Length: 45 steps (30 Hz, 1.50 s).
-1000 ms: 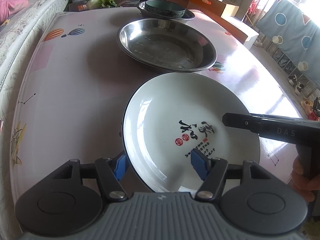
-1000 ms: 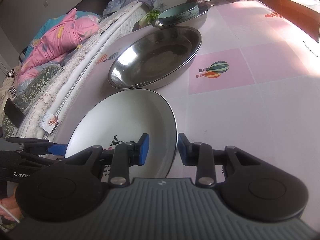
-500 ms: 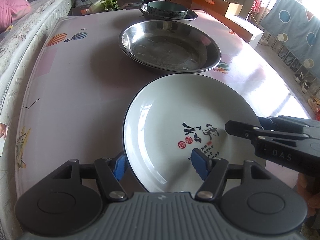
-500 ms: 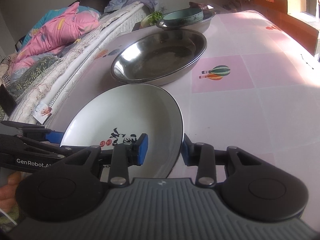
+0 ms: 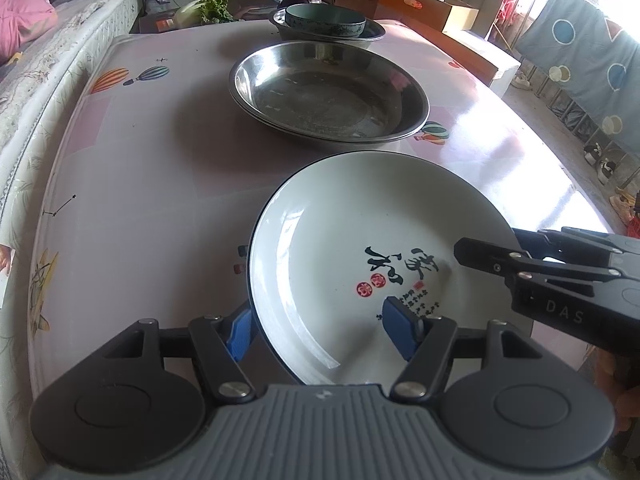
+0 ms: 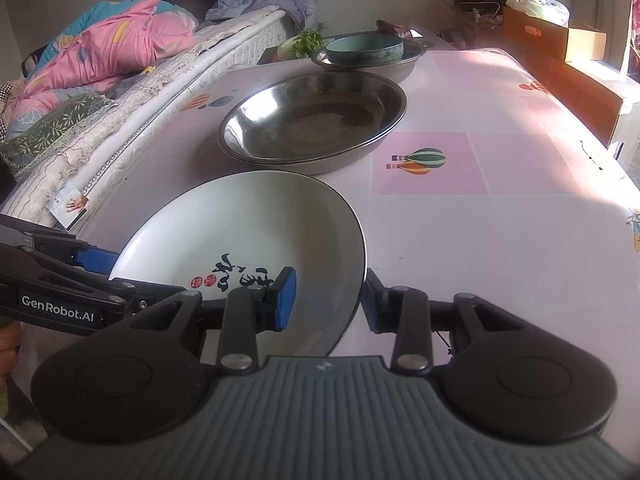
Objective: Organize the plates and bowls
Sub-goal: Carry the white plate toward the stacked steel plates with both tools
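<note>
Pink oilcloth printed with hot-air balloons covers the bench [image 5: 132, 184], which stands against a bed [image 6: 132, 92] piled with a pink quilt. Nearest both cameras is the white plate [image 5: 340, 264], dark-rimmed, with black brush lettering and red seals on its face; every other thing is placed from it here.

Just beyond the white plate, and apart from it, sits the steel basin [image 5: 328, 96], which looks like two stacked pans. Farther beyond, at the bench's far edge, a teal bowl [image 5: 325, 21] rests inside another steel dish [image 5: 374, 34]. Greens [image 5: 212, 6] lie past that edge, and cardboard boxes [image 5: 432, 6] stand off to the far right of the plate in the left view.

The left tool [image 5: 316, 330] straddles the plate's near-left rim, one blue pad under the outside, the other over the inner face; the pads stand clear of the plate, so the tool is open around it. The right tool [image 6: 328, 300] straddles the plate's right rim likewise, one pad above the face, one outside the edge, with visible gaps, so not clamped. The plate looks slightly tilted; whether it rests on the bench I cannot tell.
</note>
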{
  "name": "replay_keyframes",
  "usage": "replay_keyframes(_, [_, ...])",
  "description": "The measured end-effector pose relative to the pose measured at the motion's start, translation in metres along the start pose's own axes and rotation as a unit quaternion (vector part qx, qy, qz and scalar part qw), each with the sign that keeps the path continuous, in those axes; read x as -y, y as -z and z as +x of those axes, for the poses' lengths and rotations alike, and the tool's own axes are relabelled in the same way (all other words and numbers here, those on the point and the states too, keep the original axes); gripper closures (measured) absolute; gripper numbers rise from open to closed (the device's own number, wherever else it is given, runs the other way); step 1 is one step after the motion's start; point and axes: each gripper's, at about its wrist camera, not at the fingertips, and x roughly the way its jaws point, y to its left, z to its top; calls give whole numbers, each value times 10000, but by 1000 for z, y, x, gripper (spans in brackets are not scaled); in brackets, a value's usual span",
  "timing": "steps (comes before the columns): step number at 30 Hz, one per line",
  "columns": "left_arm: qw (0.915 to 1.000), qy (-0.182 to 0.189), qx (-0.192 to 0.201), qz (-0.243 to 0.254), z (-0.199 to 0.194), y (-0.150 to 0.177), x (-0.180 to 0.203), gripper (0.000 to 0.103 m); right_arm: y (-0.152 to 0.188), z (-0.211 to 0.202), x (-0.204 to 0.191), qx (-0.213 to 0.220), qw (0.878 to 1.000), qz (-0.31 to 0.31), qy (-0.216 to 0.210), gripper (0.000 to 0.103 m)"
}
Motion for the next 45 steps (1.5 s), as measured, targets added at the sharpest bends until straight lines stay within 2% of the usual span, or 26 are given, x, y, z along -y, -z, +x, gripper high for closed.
replay_keyframes(22, [9999,3,167,-1,-13,2,1,36,-1,-14,1,160,9998,91,-28,68])
replay_keyframes(45, [9986,-7,537,-24,-37,-6,1,36,-15,-30,-1,454,9990,52,-26,68])
